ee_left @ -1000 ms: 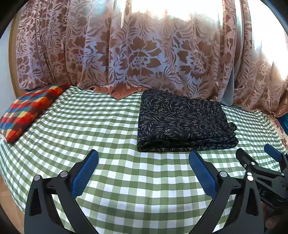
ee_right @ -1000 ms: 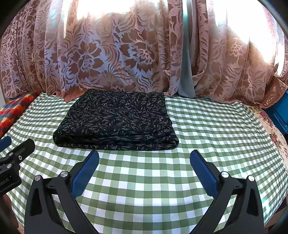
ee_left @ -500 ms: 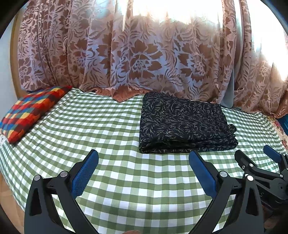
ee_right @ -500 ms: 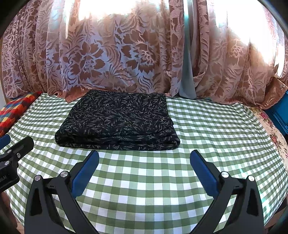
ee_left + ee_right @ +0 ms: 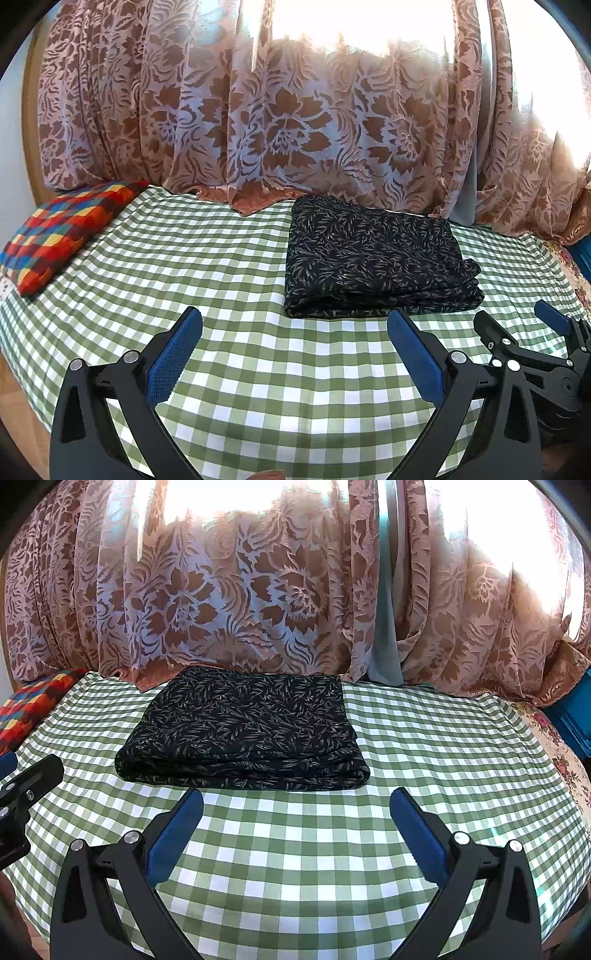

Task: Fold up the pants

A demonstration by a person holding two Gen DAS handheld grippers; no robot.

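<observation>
Having drifted slightly back from the folded pants lying mid-frame on the checked cloth, I am holding my left gripper and right gripper wide open, empty, withdrawing level to avoid snagging.

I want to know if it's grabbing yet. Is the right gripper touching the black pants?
Apart. In the right wrist view, green checked cloth shows between the open right gripper and the folded black pants.

A green-and-white checked cloth covers the worktop. Behind it hang brown floral curtains, with bright daylight glaring through their upper part. A multicoloured checked cushion lies at the left edge.
</observation>
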